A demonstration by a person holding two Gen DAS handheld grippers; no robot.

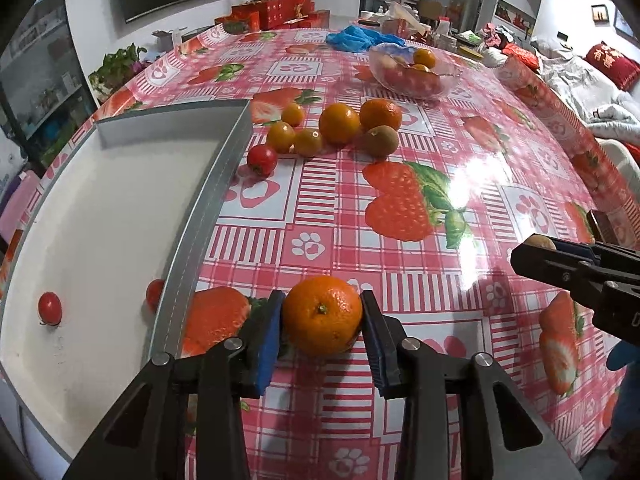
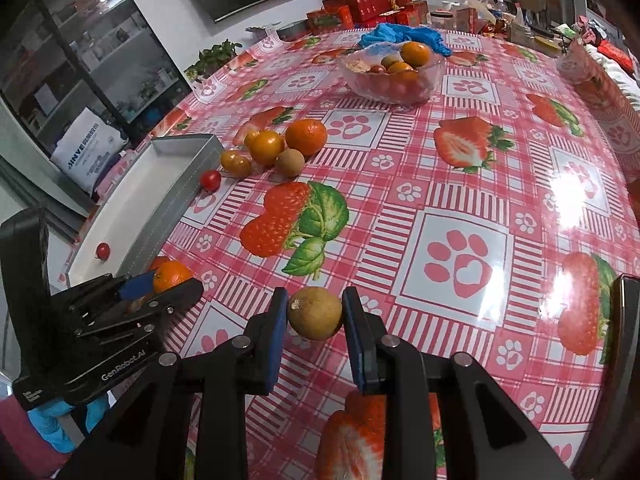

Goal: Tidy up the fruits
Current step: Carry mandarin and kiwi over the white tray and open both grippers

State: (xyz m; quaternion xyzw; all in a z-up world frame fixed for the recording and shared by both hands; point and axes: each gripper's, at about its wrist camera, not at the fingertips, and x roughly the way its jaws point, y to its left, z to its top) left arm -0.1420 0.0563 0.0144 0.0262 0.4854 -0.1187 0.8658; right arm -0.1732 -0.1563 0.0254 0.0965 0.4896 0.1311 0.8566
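Observation:
My left gripper [image 1: 322,314] is shut on an orange mandarin [image 1: 322,315], just right of the grey tray's wall [image 1: 208,200]. The tray holds two cherry tomatoes [image 1: 50,308], one [image 1: 155,293] half hidden behind the wall. My right gripper [image 2: 315,312] is shut on a brown kiwi [image 2: 315,312], above the tablecloth. In the right wrist view the left gripper [image 2: 160,292] shows at lower left, still with its mandarin [image 2: 171,275]. A heap of fruit lies beyond: a cherry tomato [image 1: 262,160], small oranges [image 1: 281,136], mandarins [image 1: 339,123] and a kiwi [image 1: 381,141].
A glass bowl [image 1: 414,70] with more fruit stands at the far side of the table, a blue plastic bag [image 1: 362,38] behind it. Red boxes [image 1: 276,10] sit past the table's far edge. Strawberry-print tablecloth [image 1: 400,200] stretches between the heap and my grippers.

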